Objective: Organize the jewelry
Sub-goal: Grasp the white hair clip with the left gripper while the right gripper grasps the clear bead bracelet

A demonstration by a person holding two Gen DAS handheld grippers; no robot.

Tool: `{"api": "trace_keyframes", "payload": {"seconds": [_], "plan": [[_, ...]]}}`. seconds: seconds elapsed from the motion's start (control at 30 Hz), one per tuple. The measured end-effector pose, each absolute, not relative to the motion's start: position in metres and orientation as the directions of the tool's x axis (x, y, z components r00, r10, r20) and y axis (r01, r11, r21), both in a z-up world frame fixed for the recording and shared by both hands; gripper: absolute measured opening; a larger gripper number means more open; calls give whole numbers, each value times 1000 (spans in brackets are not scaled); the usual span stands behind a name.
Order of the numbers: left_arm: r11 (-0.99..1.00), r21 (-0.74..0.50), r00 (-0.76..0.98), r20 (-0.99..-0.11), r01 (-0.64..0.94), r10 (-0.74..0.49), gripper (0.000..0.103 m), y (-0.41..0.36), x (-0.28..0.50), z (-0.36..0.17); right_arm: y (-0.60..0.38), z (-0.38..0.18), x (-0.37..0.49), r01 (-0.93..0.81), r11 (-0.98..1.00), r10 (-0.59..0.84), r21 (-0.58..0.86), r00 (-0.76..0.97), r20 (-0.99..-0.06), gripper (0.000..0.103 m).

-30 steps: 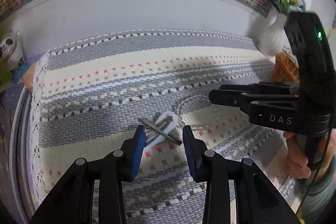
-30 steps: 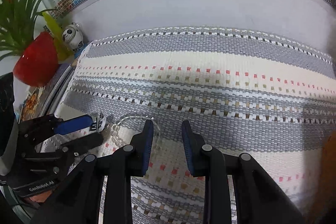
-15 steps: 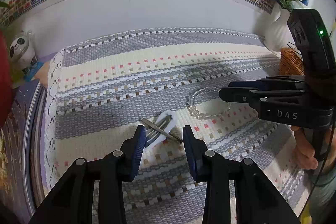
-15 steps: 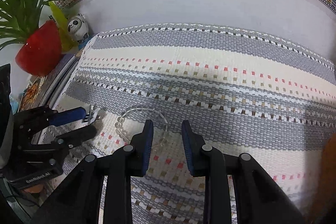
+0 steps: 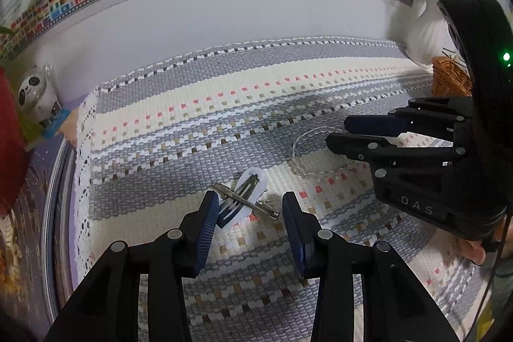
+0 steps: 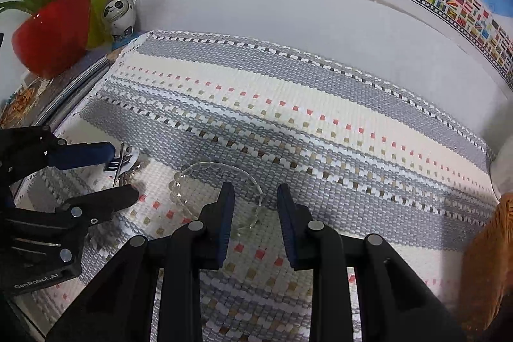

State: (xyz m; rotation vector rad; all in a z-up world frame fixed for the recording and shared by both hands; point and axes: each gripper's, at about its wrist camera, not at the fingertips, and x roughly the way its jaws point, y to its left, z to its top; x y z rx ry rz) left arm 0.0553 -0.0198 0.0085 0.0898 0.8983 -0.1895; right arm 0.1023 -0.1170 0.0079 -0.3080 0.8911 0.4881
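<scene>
Woven striped mat [image 5: 179, 104] lay under everything. L gripper [image 5: 250, 210] hovered wide at hair clips [image 5: 243, 197]; R gripper [image 6: 253, 207] wide over bead bracelet [image 6: 211, 181]. Best: drop straight, straddle the beads, close gently.

A striped woven mat [image 5: 224, 92] carries a clear bead bracelet [image 6: 192, 172] and crossed hair clips [image 5: 243, 197], near each other.
</scene>
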Motion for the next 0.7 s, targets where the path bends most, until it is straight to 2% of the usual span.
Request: {"api": "trace_keyframes", "payload": {"seconds": [0.03,0.13,0.33,0.6,0.7], "plan": [[979,5,610,-783,202,-122,41,-20,55,8,-116,8,101,-526,848,270,-66,536,-800,7],[978,-11,616,-775,208,-140,31,-20,55,9,-113,7,99,-523,849,263,-77,544,-797,8],[977,-54,629,-758,209,-176,15,-13,53,16,-125,11,103,-500,866,300,-5,528,-795,8],[977,-101,619,-760,187,-197,15,2,55,18,-128,11,105,-491,871,308,16,520,-797,8],[961,-203,614,-740,188,-276,7,14,55,22,-129,11,107,-485,874,316,33,515,-796,8]]}}
